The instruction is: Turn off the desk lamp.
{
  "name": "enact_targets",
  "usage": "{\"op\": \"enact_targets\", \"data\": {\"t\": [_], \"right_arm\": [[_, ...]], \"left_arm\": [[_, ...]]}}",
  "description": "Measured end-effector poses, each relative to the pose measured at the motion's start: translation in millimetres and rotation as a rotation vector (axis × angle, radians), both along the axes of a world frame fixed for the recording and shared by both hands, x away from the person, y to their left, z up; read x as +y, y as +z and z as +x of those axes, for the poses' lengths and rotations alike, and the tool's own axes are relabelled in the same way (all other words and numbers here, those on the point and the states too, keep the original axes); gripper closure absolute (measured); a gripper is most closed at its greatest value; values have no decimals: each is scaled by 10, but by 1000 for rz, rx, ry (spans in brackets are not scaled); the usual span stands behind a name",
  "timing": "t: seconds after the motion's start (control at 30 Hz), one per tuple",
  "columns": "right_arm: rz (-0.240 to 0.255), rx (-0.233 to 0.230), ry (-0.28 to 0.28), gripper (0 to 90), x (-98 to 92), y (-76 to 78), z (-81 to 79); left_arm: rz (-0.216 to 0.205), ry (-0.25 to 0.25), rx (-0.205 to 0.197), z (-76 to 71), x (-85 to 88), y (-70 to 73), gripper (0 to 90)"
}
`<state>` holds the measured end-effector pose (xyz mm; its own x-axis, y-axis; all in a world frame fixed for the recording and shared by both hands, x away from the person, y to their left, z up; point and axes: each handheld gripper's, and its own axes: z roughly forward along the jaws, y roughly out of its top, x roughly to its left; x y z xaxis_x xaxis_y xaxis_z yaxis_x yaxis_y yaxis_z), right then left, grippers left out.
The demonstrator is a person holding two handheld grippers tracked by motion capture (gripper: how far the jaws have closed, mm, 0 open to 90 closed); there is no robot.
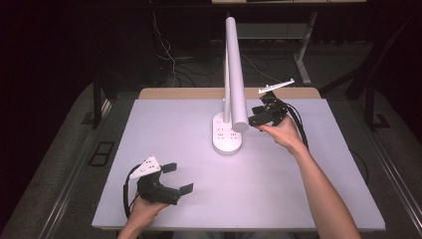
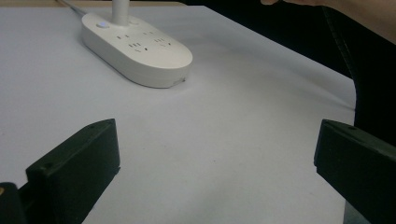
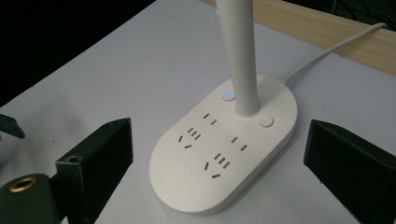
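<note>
A white desk lamp stands mid-table on an oval base (image 1: 228,135) with sockets on top; its tube-shaped head (image 1: 236,69) reaches toward the camera. My right gripper (image 1: 255,115) hovers open just right of the base, pointing at it. In the right gripper view the base (image 3: 224,158) lies between and beyond the open jaws (image 3: 219,140), with a blue-lit button (image 3: 229,96) beside the stem (image 3: 243,56). My left gripper (image 1: 179,178) rests open at the front left, holding nothing. In the left gripper view its jaws (image 2: 217,158) frame bare table, and the base (image 2: 140,46) lies far ahead.
A pale mat (image 1: 164,129) covers the table, with a wooden strip (image 1: 179,93) along the far edge. The lamp's white cord (image 3: 327,49) runs off over that strip. Cables (image 1: 169,55) and table legs stand on the dark floor beyond.
</note>
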<state>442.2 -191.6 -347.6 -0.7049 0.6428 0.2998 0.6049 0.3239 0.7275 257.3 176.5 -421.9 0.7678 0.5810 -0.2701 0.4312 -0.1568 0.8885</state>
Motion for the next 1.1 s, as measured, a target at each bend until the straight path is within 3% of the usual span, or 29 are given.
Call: {"op": "enact_targets", "data": {"t": [0.07,0.1,0.3,0.6,1.1], "right_arm": [[-12,5,-6,98,27,-29,37],[-15,10,-9,159,35,-43,55],[3,7,-28,255,56,-130,149],[2,9,-60,486,112,-220,248],[63,14,-81,891,151,-374,409]], "left_arm": [[4,-2,-1,1,3,0,0],[-6,2,1,-3,-2,1,0],[-7,4,2,-5,7,3,0],[-5,-5,2,-11,0,1,0],[1,-7,0,-7,4,-1,0]]}}
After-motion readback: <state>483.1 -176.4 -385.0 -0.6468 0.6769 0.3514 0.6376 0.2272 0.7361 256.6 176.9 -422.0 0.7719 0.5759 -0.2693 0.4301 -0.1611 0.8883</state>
